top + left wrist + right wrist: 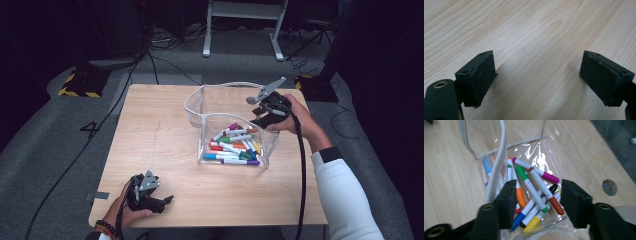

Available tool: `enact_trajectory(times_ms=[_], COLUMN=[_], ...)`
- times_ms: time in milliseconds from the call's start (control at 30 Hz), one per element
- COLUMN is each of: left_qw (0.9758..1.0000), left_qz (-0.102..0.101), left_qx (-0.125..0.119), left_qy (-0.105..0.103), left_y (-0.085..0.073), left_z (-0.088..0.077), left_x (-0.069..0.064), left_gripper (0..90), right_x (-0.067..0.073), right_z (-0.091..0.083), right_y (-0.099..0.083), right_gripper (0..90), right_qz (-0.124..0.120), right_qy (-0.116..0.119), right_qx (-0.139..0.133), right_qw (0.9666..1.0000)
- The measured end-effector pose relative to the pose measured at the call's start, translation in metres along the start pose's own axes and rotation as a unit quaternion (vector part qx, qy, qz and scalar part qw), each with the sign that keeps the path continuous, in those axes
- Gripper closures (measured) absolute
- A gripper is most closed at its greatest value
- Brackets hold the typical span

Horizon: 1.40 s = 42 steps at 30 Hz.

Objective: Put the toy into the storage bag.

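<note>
Your right gripper [257, 121] sat over the far right edge of the clear pouch [200, 107], which stood open on the worktop [155, 145] a little to the 2 o'clock side of its centre. In the right gripper view its jaws were spread, and nothing was pinched between them; the markers [534, 192] lay beyond the jaws, inside the pouch, with the pouch's white rim [496, 170] running up at about 11 o'clock from the left jaw. A marker dropped there would have landed among the rest, so I judge that you had just let one go, or were about to reach in; the pictures do not settle which.

Your left gripper [167, 200] rested at the 7 o'clock corner of the worktop, well apart from the pouch. Its jaws also stood spread, with bare wood between them and nothing held.

As for progress: the markers, a dozen or so in mixed colours, lay heaped in the pouch at its near end. No loose marker lay on the worktop in the high view, so the gathering looked done or nearly so. What seemed left was to draw your right gripper clear and, perhaps, to close the pouch's mouth.
</note>
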<state>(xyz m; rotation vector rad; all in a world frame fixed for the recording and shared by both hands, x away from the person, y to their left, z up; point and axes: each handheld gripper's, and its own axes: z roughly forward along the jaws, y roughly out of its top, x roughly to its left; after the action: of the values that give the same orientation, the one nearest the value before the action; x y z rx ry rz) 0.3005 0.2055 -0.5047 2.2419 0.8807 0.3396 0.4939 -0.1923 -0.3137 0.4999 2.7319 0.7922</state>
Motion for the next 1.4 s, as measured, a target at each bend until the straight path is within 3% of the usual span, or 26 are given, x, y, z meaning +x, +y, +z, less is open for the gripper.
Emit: enact_trajectory(times_ms=[133,267,367,633,767,1000,1200,1400], left_qw=[1.0000,1.0000,1.0000,1.0000,1.0000,1.0000,1.0000,1.0000], left_qz=[0.000,0.000,0.000,0.000,-0.001,-0.001,-0.001,-0.001], left_qx=[0.000,0.000,0.000,0.000,0.000,0.000,0.000,0.000], left_qy=[0.000,0.000,0.000,0.000,0.000,0.000,0.000,0.000], left_y=[0.000,0.000,0.000,0.000,0.000,0.000,0.000,0.000], left_z=[0.000,0.000,0.000,0.000,0.000,0.000,0.000,0.000], left_x=[0.000,0.000,0.000,0.000,0.000,0.000,0.000,0.000], left_gripper=[13.6,13.6,13.6,13.6,13.7,13.7,13.6,13.6], right_x=[0.003,0.004,0.007,0.021,0.031,0.049,0.062,0.073], right_z=[-0.016,-0.033,-0.050,-0.080,-0.089,-0.084,-0.065,-0.042], right_y=[-0.005,-0.013,-0.024,-0.061,-0.080,-0.110,-0.140,-0.171], right_gripper=[36.2,28.7,24.6,21.8,21.8,21.9,22.5,22.2], right_qz=[0.015,0.035,0.051,0.066,0.077,0.076,0.084,0.097], right_qy=[-0.026,-0.058,-0.083,-0.127,-0.136,-0.147,-0.158,-0.145], right_qx=[-0.037,-0.065,-0.089,-0.113,-0.126,-0.131,-0.112,-0.103], right_qw=[0.9988,0.9956,0.9913,0.9831,0.9796,0.9775,0.9775,0.9792])
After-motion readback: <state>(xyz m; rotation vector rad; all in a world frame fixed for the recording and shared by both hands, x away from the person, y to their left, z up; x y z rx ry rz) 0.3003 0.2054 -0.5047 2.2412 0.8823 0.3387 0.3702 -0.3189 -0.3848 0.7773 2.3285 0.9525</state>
